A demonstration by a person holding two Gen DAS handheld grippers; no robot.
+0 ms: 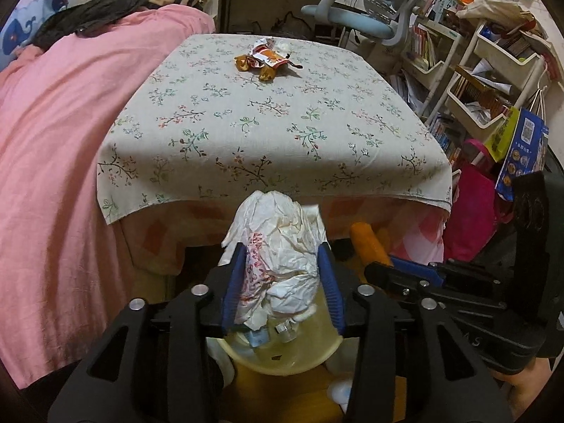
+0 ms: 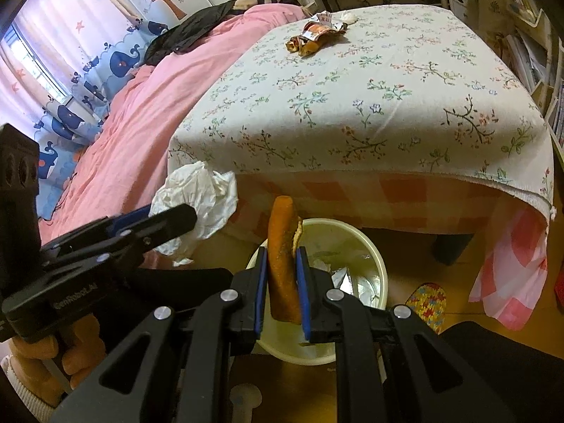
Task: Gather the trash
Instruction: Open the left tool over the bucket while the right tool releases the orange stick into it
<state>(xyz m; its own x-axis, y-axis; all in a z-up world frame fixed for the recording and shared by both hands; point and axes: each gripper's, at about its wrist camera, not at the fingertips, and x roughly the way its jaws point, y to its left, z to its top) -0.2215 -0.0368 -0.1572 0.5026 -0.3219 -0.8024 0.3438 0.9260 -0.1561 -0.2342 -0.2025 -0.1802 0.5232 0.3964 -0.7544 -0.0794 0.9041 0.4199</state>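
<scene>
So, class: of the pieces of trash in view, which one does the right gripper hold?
The orange peel, pinched upright in the right gripper over the bin. The crumpled tissue is in the left gripper; the wrappers lie on the table.

A floral-clothed table (image 1: pixel 268 120) stands beside a pink-covered bed (image 1: pixel 53 141), whale-print curtains (image 2: pixel 70 81) behind.

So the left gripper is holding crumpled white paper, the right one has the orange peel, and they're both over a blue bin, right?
Almost. The bin is pale yellow, not blue; the right wrist view shows it best, on the floor beside the table. The rest is right: the left gripper is shut on the crumpled white paper, and the right gripper on the orange peel, both above that bin.
</scene>
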